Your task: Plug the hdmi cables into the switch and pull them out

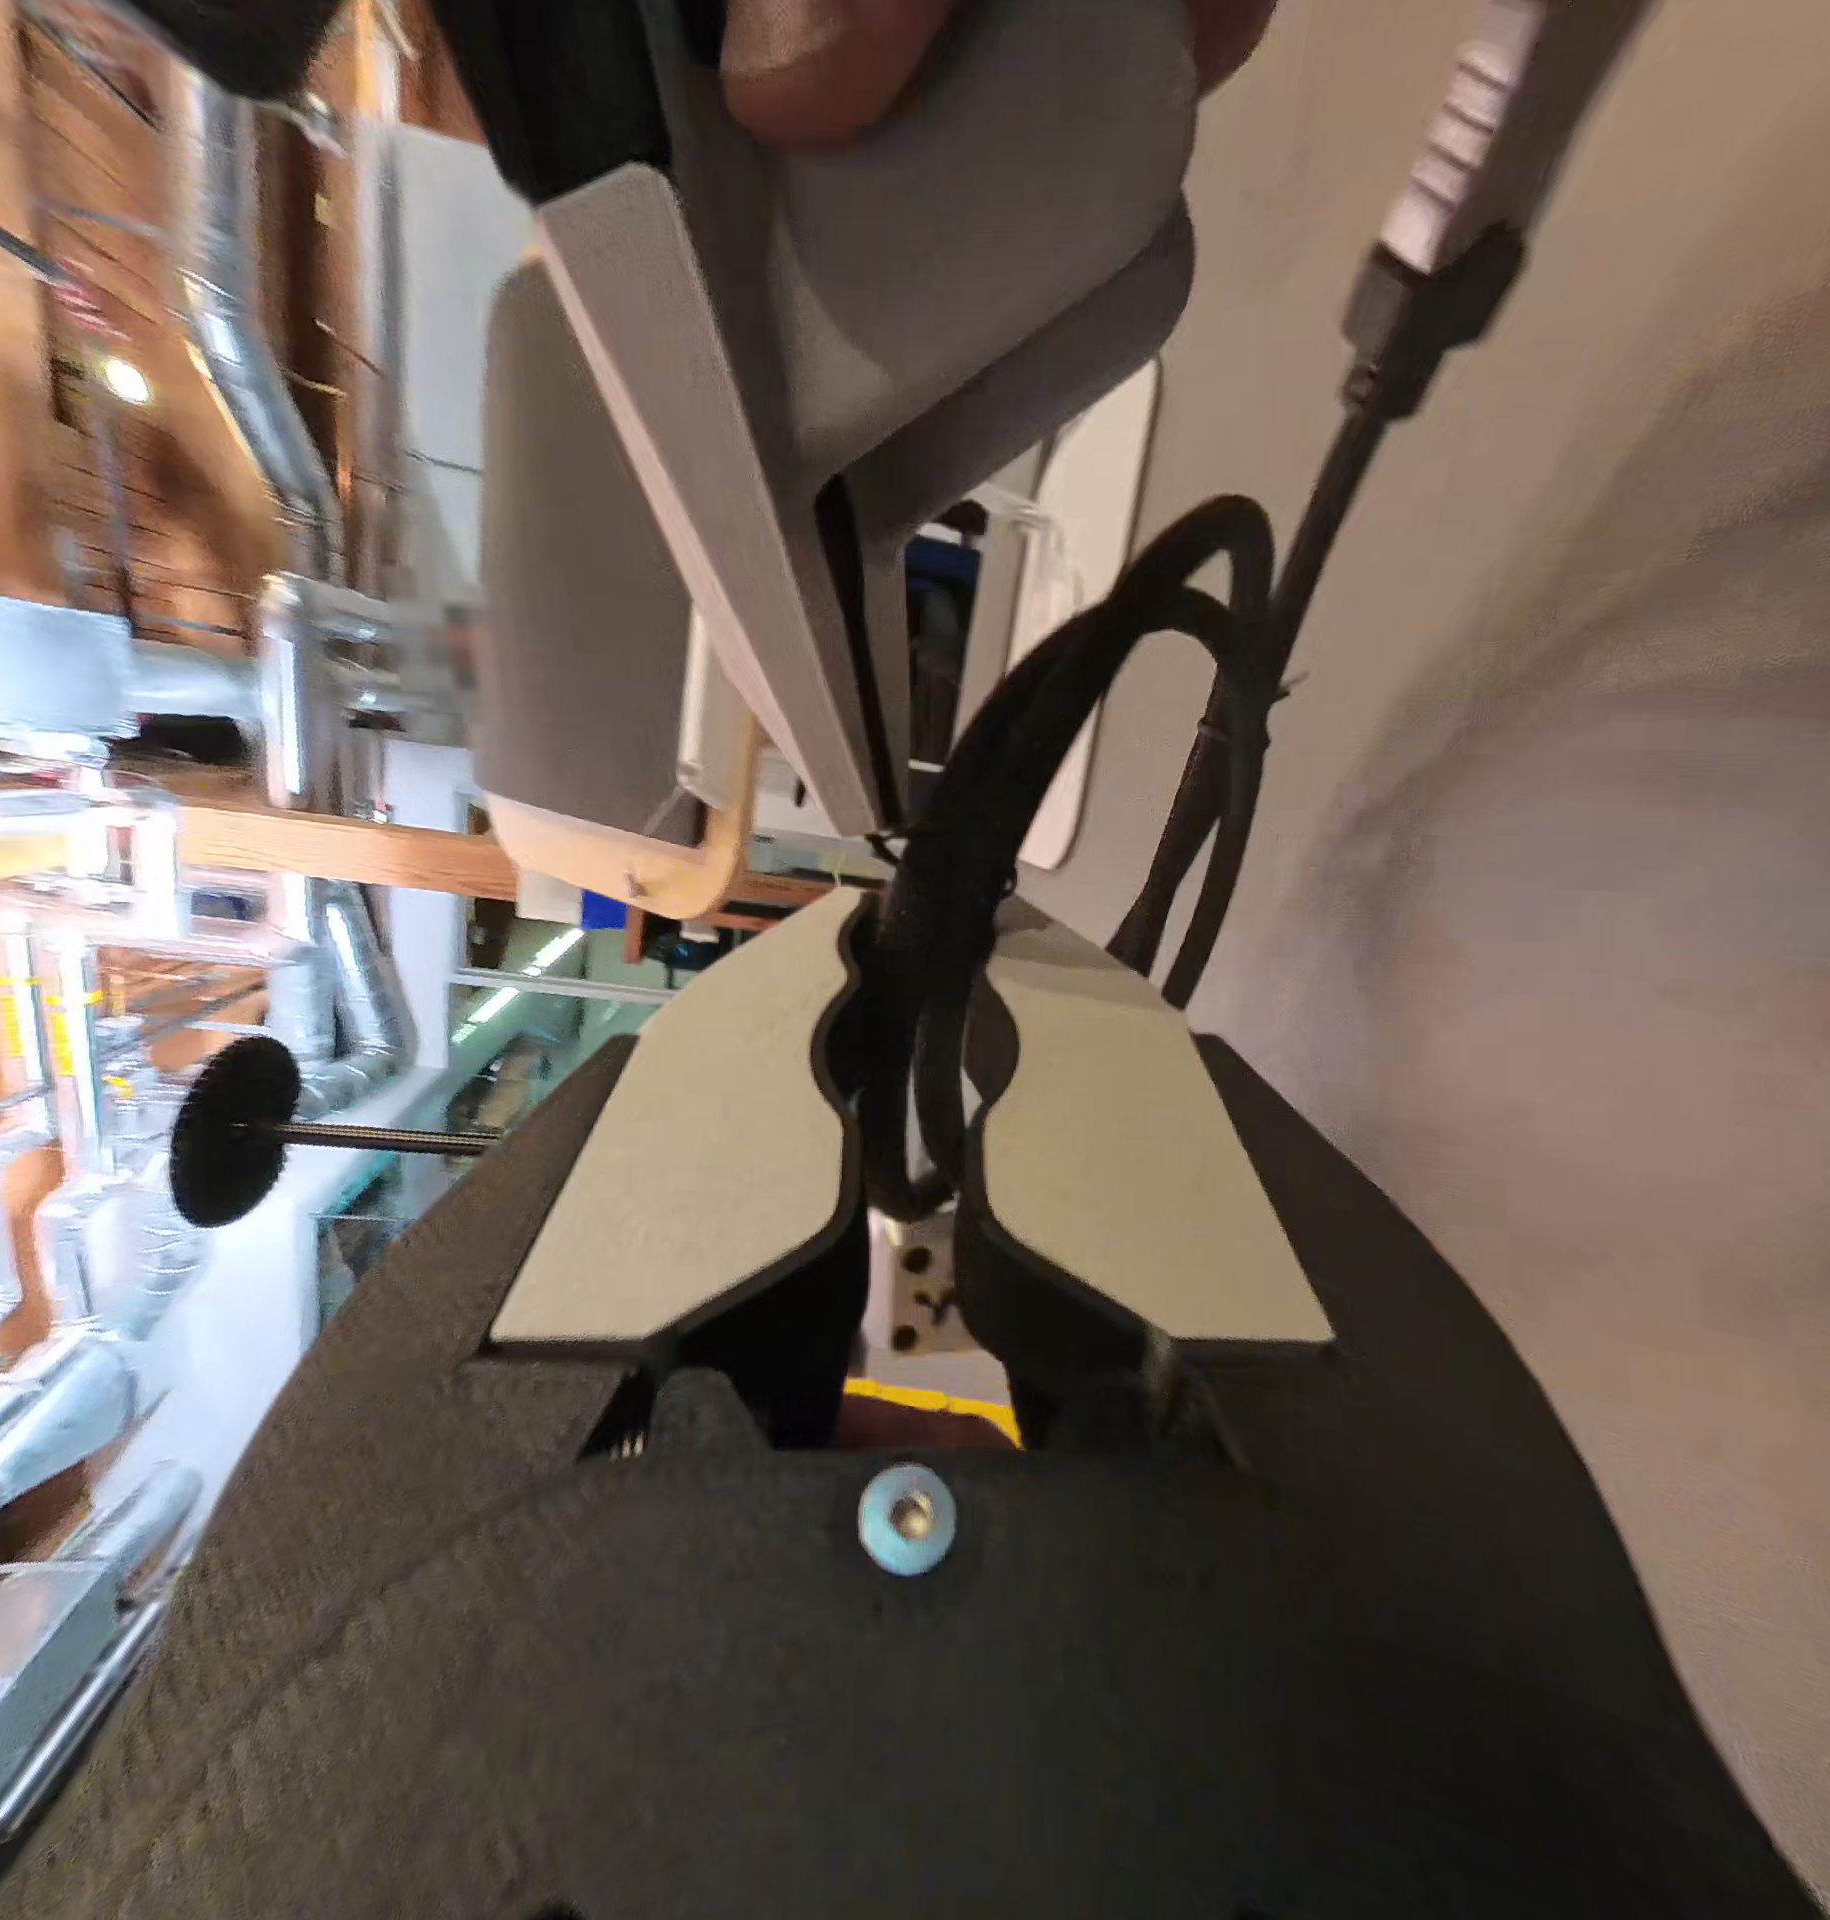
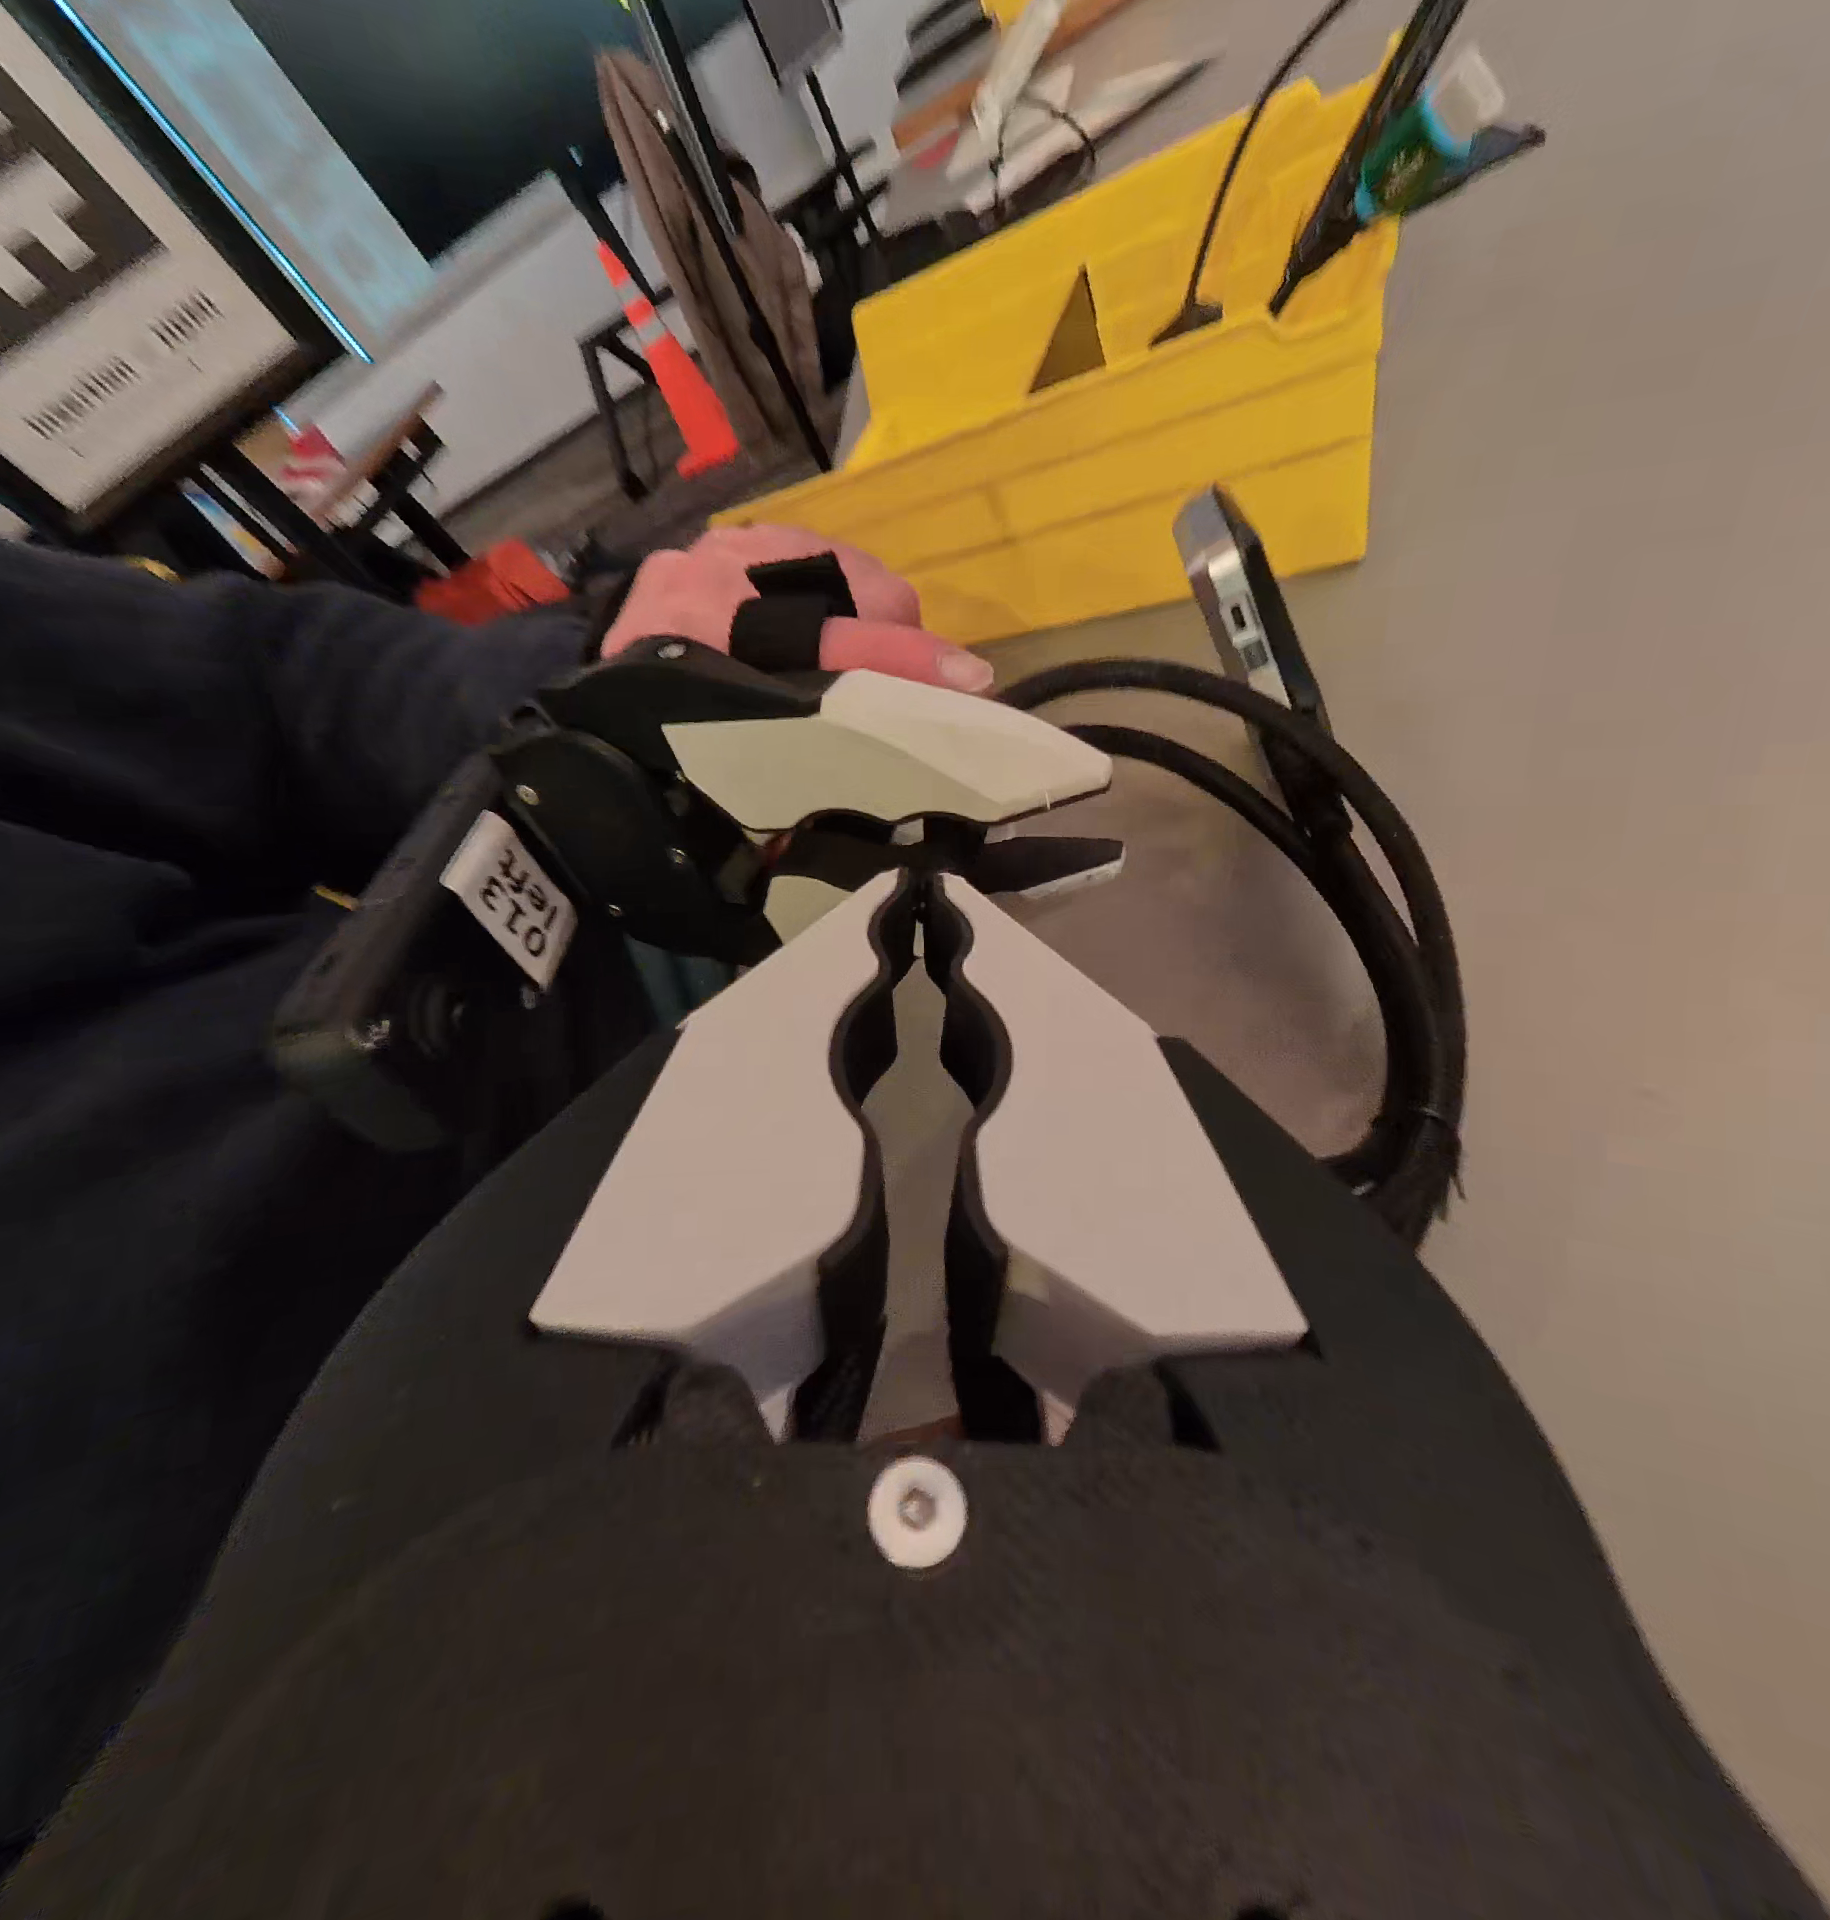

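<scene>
We held the bundled HDMI cable [image 1: 921,997] in both nearly closed claws, left claw [image 1: 916,935] and right claw [image 2: 916,904]; judged next: freeing a plug for the switch [image 2: 1249,613].

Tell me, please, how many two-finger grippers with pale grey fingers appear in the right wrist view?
2: the right gripper at bottom centre, and the left gripper at mid-left, closed on the black braided cable. None seems hidden.

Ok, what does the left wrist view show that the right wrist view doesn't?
Only left wrist: left gripper closed on the cable, seen from behind; ceiling ducts. Only right wrist: yellow bin, orange cone, the hand on the left gripper. Both: cable coil, silver switch with a plug in it, right gripper.
</scene>
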Demonstrator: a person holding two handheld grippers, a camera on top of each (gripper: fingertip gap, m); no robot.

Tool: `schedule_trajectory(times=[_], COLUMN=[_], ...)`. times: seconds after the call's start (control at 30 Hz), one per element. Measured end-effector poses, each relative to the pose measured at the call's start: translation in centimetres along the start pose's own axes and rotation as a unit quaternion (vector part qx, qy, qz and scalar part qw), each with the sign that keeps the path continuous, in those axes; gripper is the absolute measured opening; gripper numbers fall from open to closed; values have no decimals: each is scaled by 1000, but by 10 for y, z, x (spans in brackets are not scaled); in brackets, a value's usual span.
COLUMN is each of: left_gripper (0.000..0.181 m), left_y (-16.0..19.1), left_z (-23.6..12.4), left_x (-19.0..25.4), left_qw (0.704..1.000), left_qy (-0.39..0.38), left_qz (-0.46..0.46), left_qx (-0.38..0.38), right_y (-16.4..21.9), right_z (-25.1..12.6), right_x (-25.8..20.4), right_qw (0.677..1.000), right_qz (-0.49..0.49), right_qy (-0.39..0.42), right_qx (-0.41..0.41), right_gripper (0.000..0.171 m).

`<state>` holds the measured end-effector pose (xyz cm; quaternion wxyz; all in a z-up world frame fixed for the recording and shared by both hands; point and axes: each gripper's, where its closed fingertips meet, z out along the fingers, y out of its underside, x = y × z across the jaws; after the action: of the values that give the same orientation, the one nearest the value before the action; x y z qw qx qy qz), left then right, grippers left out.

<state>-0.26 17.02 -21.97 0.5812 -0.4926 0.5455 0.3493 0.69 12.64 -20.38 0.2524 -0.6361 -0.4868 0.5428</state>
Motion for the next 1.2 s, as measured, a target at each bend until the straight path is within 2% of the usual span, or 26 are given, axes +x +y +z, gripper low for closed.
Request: schedule_trajectory(times=[0.17,0.3,0.4,0.5,0.6,0.67,0.7,0.77,0.87,0.97,1.07,1.13,1.2], left_gripper=[8,7,7,7,7,7,7,7,6,7,8,13,33], left_y=[-3,-4,-6,-9,-14,-21,-25,-36,-44,-53,-57,-57,-50], left_z=[6,11,8,-4,-20,-35,-41,-53,-51,-37,-19,-5,13], left_x=[-31,-35,-32,-29,-29,-33,-37,-50,-72,-94,-96,-99,-109], left_qw=[998,991,974,947,909,871,853,815,778,774,797,828,875], left_qy=[3,99,192,288,389,464,491,543,578,550,495,431,327], left_qz=[13,49,75,84,72,44,36,4,-59,-132,-173,-206,-238], left_qx=[55,80,94,111,135,155,170,202,238,283,300,295,267], right_y=[-26,-32,-33,-34,-39,-49,-55,-69,-95,-116,-119,-120,-121], right_z=[-6,-7,-8,-7,-7,-9,-9,-11,-23,-37,-41,-44,-47], right_x=[-11,-11,-14,-21,-32,-45,-53,-66,-69,-63,-50,-41,-32], right_qw=[999,997,983,934,856,819,814,841,900,938,951,957,962], right_qz=[2,-53,-145,-314,-473,-534,-547,-525,-435,-333,-278,-250,-228], right_qy=[-32,-1,27,59,86,91,85,53,15,-12,-8,5,22], right_qx=[21,-47,-106,-159,-192,-190,-176,-118,-2,101,133,143,151], right_gripper=[0,0,0,0,0,0,0,0,0,0,0,0,0])
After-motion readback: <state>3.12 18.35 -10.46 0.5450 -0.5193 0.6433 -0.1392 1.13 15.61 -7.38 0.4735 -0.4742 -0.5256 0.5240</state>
